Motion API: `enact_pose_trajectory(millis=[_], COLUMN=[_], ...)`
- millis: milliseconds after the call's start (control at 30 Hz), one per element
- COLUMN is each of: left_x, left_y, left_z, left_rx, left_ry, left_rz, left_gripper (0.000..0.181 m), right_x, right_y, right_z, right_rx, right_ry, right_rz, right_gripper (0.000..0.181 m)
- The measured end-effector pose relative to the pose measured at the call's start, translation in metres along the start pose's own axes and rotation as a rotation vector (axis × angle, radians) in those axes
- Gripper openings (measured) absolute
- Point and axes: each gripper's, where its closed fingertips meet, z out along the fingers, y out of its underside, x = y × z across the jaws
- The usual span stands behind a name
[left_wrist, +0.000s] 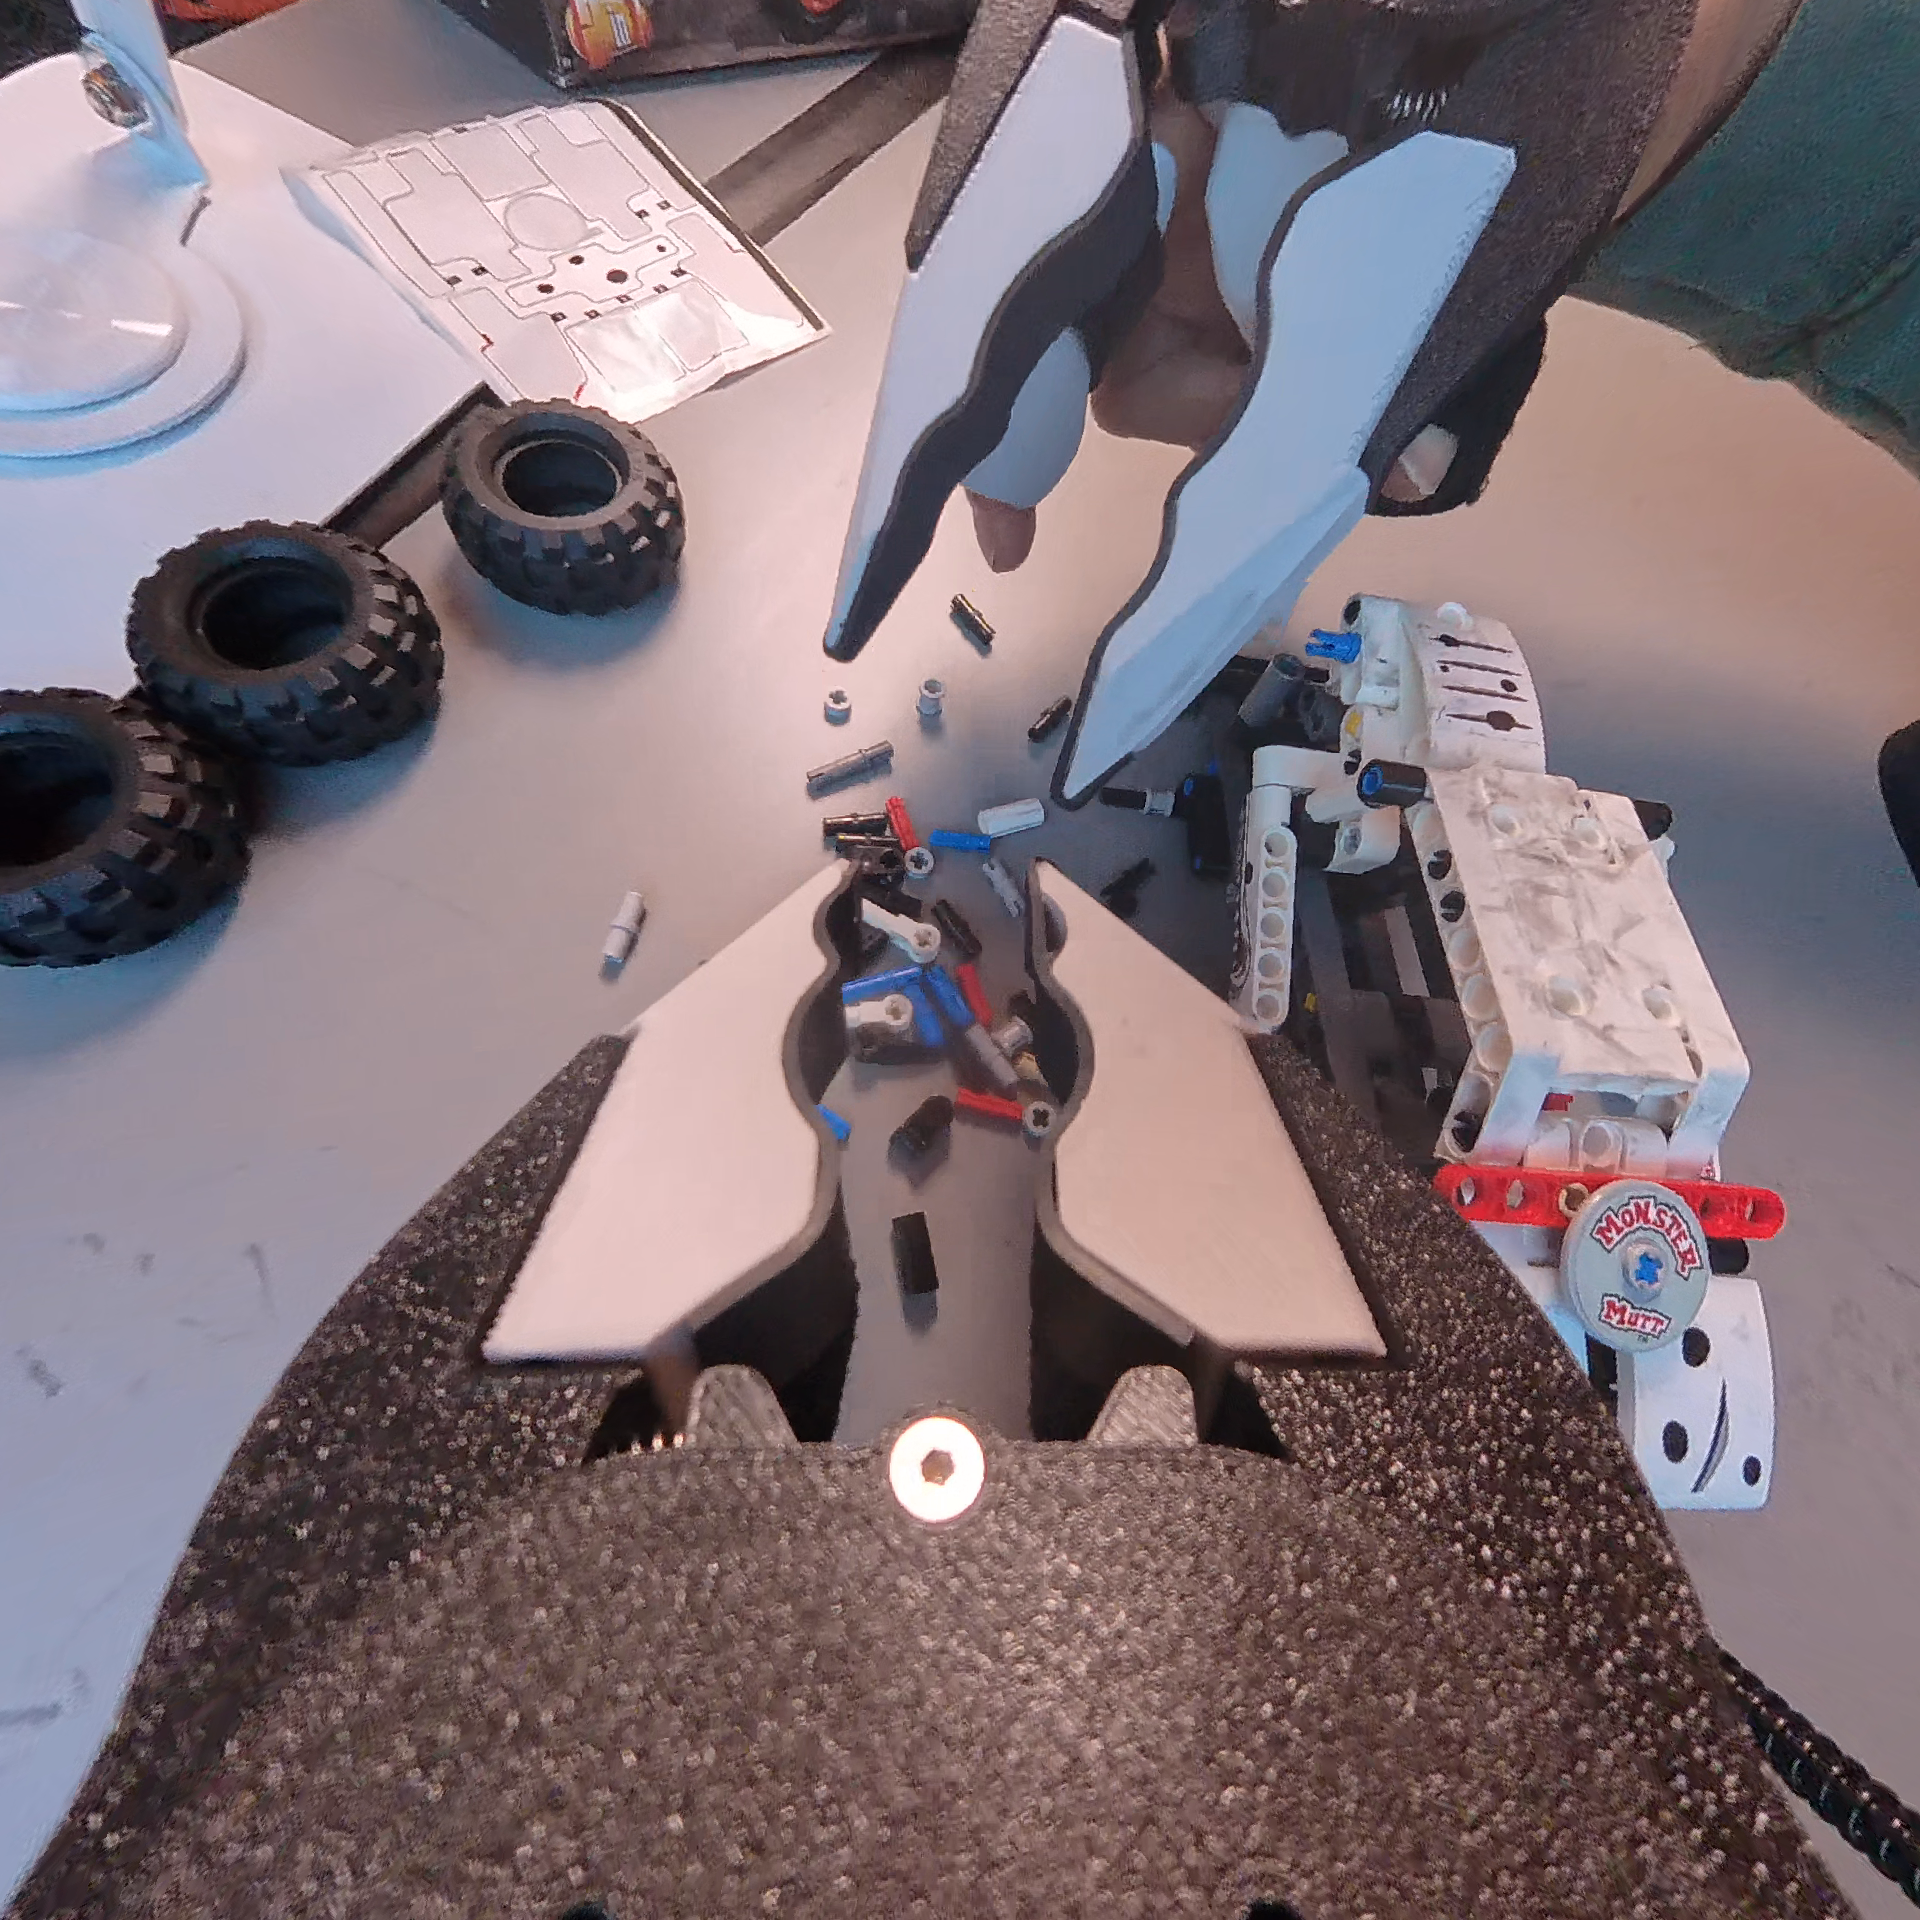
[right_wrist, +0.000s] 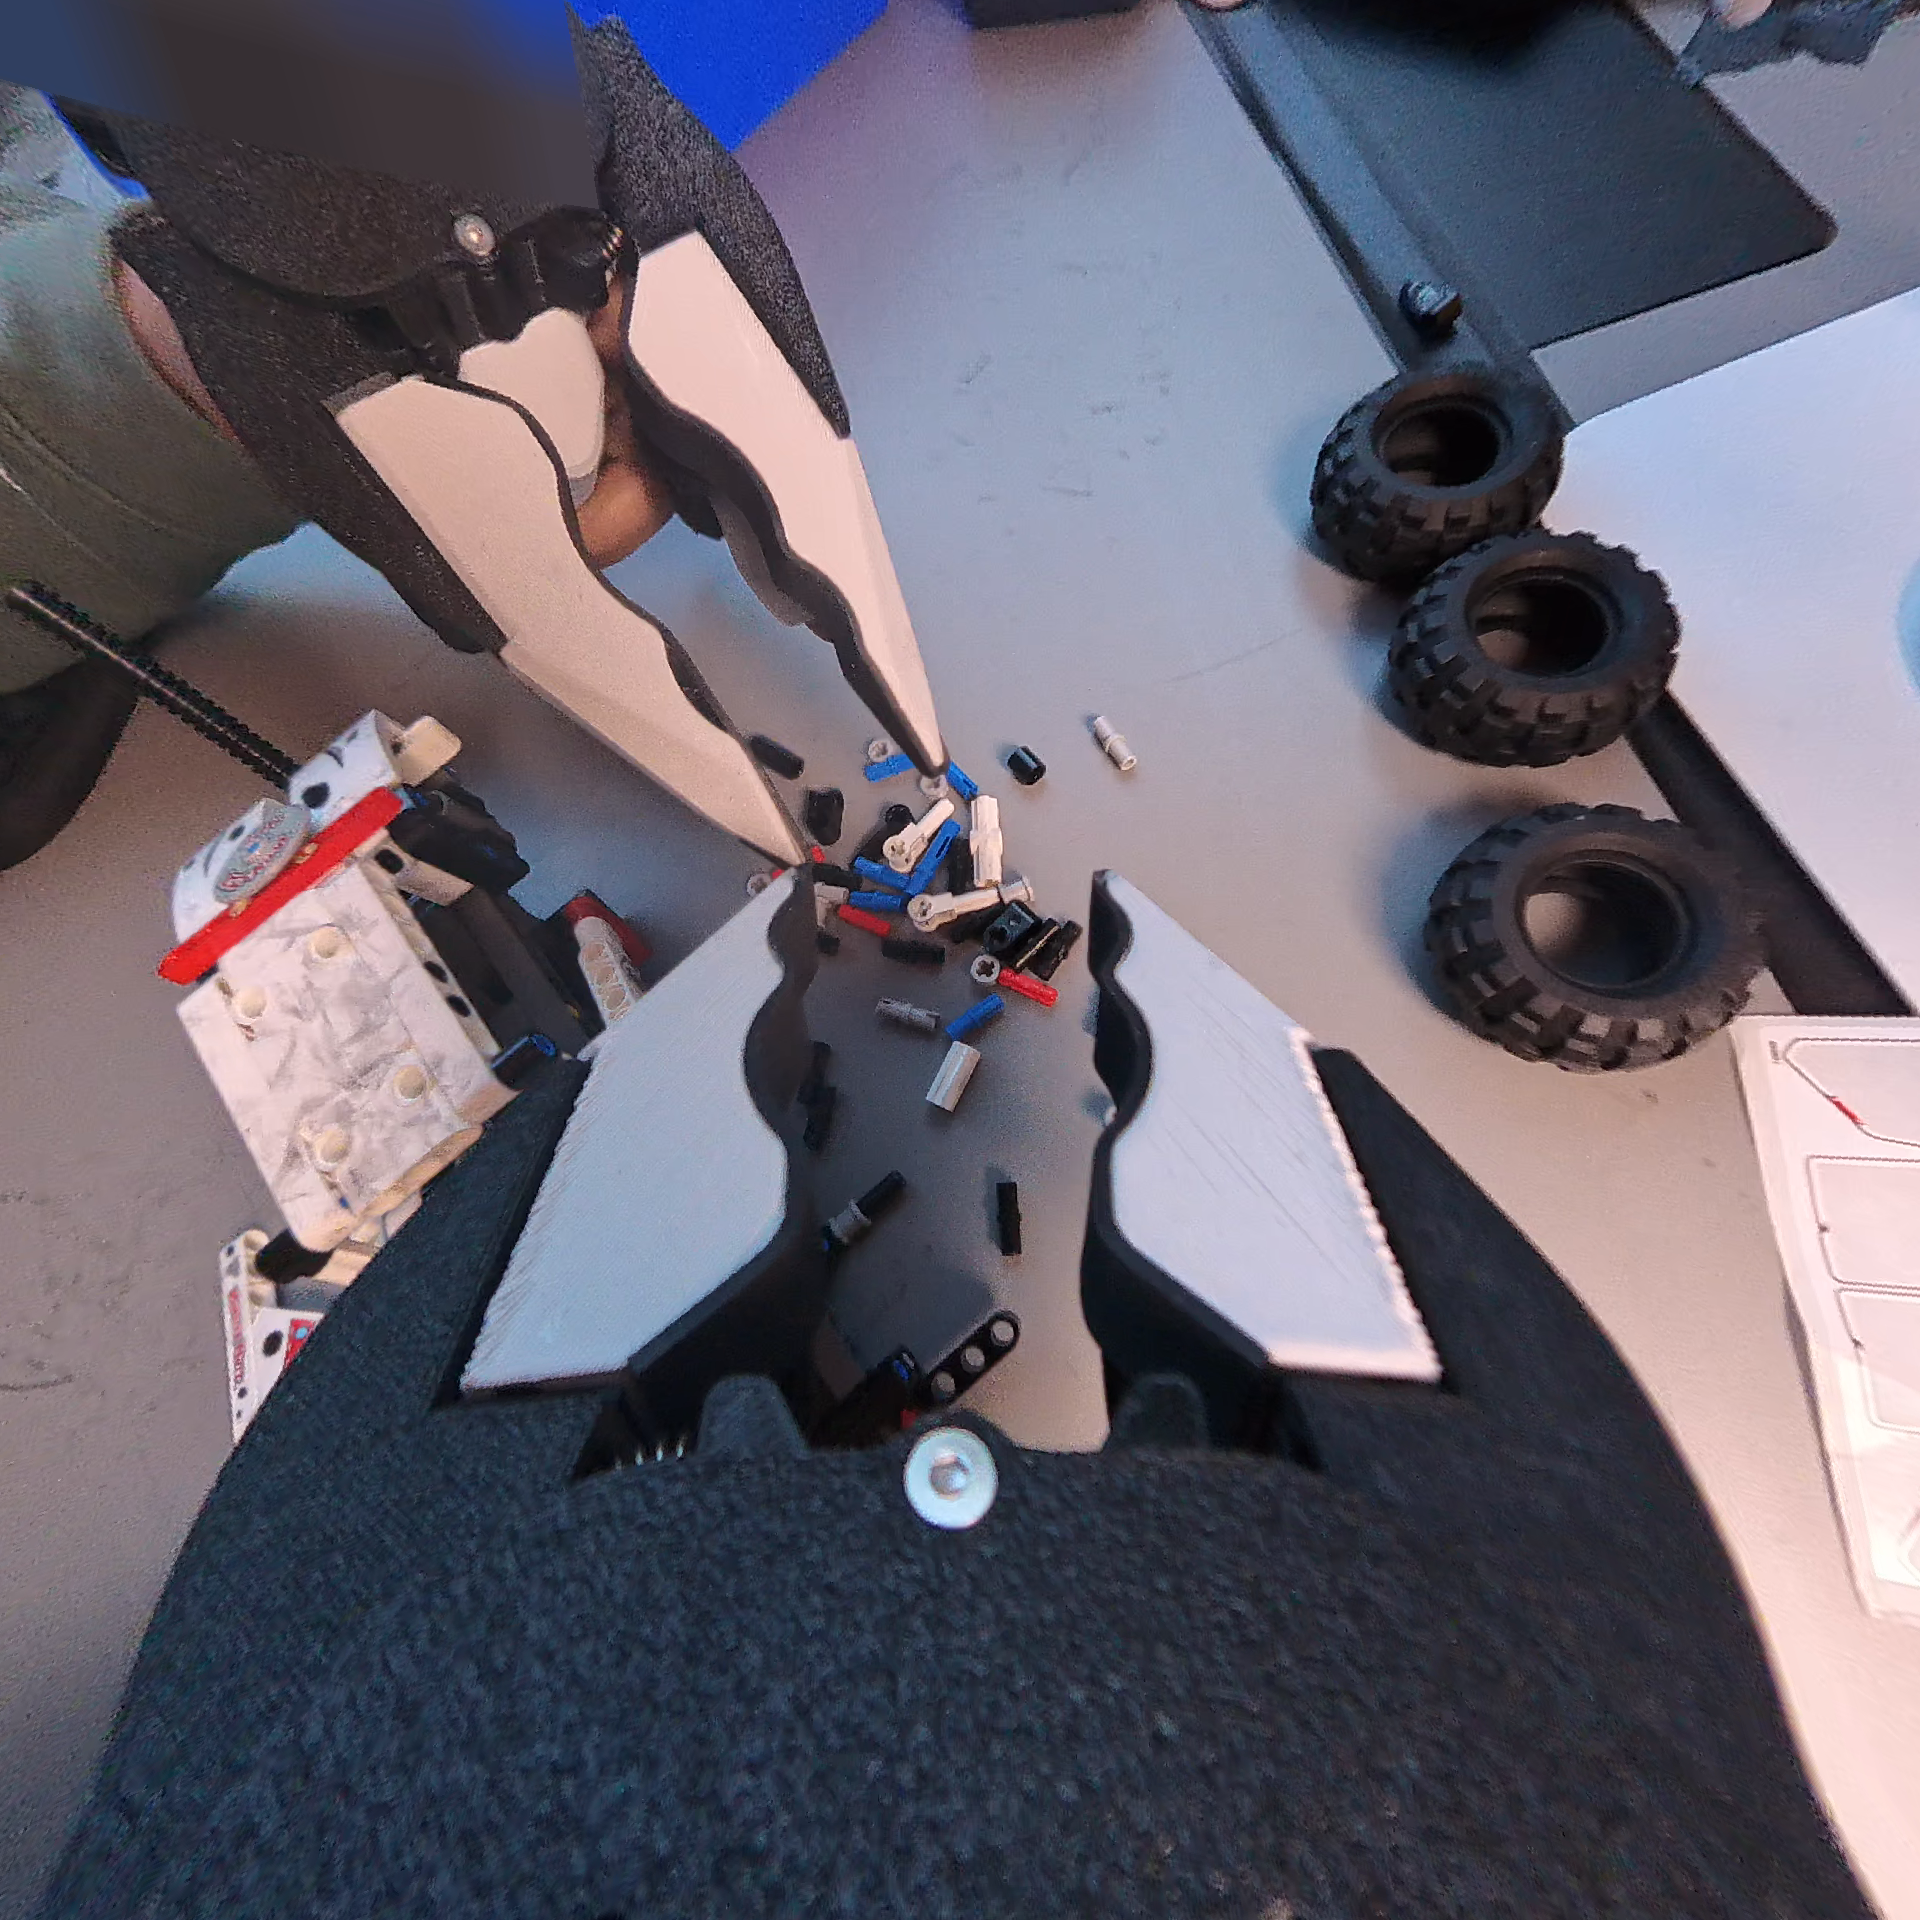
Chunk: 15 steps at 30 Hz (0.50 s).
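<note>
The left gripper (left_wrist: 940, 883) hung low over a scatter of small pins (left_wrist: 925, 997) on the grey table (left_wrist: 416, 1091), its two fingers apart and holding nothing; several blue, red, black and white pins lay in the gap between them, and the inner faces hid part of the heap. Whether either tip touched the table could not be told. The right gripper (left_wrist: 951, 717) faced it from the far side of the same heap, fingers likewise spread and empty, with a short black pin (left_wrist: 972, 619) and two grey bushes lying between its tips. Behind its fingers part of a gloved hand (left_wrist: 1174, 343) showed, cut off by the frame's top.

In the right wrist view the right gripper (right_wrist: 951, 883) stood wide apart over the pins (right_wrist: 935, 894), and its body covered the near end of the heap, including most of a black beam with holes (right_wrist: 971, 1351). The left gripper (right_wrist: 873, 805) pointed down into the pile there, one tip just beside a blue pin.

A white brick-built vehicle (left_wrist: 1507, 987) with a red beam lay just beside the heap, its lower end hidden by the gripper bodies. Three black tyres (left_wrist: 286, 644) sat well apart from the pins; the nearest was cut off by the frame. A sticker sheet (left_wrist: 561, 260) lay beyond them, its markings too faint to read
</note>
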Motion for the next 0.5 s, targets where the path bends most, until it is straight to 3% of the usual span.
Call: enact_pose_trajectory(millis=[133,233,367,500], left_x=[0.002,0.022,0.073,0.145], left_y=[-0.016,-0.039,-0.053,-0.019], left_z=[-0.022,-0.059,-0.112,-0.128], left_rx=[0.116,0.253,0.352,0.302], left_ry=[-0.015,-0.01,0.0,0.124], left_rz=[-0.006,0.027,0.133,0.234], left_gripper=[0.039,0.042,0.04,0.028], right_x=[-0.011,-0.041,-0.103,-0.143], right_y=[-0.031,-0.037,0.025,0.113], right_z=[-0.038,-0.08,-0.105,-0.095], right_rx=[0.221,0.362,0.225,-0.054], right_ry=[0.04,0.079,0.038,0.014], right_rz=[-0.022,-0.116,-0.236,-0.25], right_gripper=[0.051,0.044,0.027,0.027])
